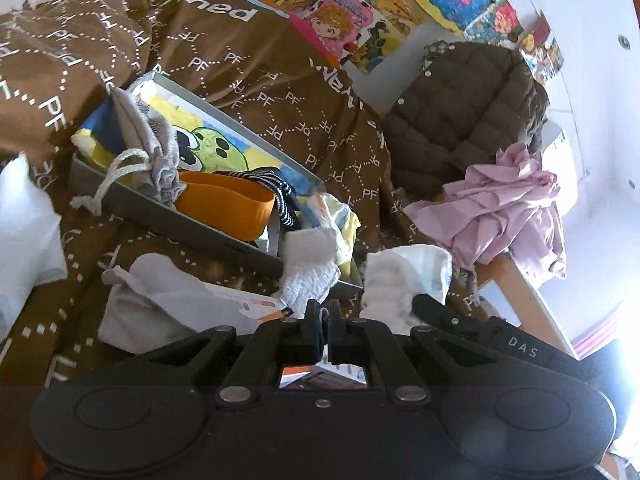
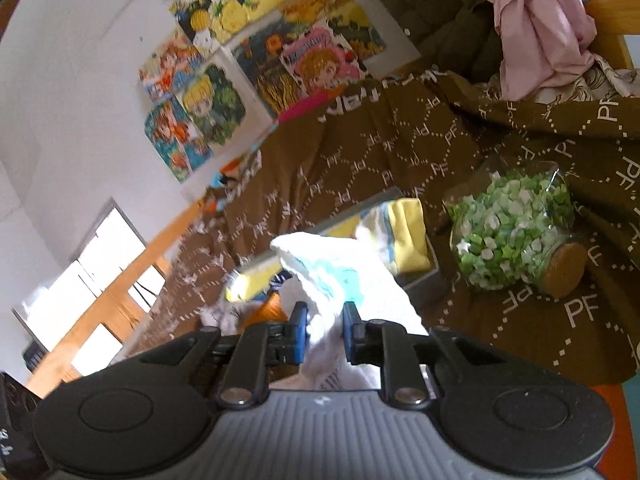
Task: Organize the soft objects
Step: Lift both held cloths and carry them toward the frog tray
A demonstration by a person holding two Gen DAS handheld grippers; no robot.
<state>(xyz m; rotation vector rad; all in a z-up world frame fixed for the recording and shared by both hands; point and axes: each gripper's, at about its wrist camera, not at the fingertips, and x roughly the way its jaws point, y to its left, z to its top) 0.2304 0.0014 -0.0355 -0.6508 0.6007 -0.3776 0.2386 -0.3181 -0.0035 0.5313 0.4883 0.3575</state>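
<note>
In the left wrist view an open grey box (image 1: 188,236) lies on the brown bedspread. It holds a grey drawstring pouch (image 1: 148,140), an orange band (image 1: 228,204), a navy-striped cloth (image 1: 278,194) and a cartoon-print cloth (image 1: 218,140). A white knitted cloth (image 1: 308,272) hangs over its near corner. My left gripper (image 1: 324,310) is shut just short of that cloth, with nothing seen between its fingers. My right gripper (image 2: 324,322) is shut on a white cloth with a pale blue print (image 2: 340,276). That cloth (image 1: 404,280) is lifted beside the box.
A corked glass jar of green paper stars (image 2: 516,236) lies on the bedspread (image 2: 360,152) to the right. A dark quilted jacket (image 1: 460,100) and a pink garment (image 1: 508,212) hang over a wooden rail. A crumpled white bag (image 1: 160,300) lies near the left gripper. Posters (image 2: 208,92) cover the wall.
</note>
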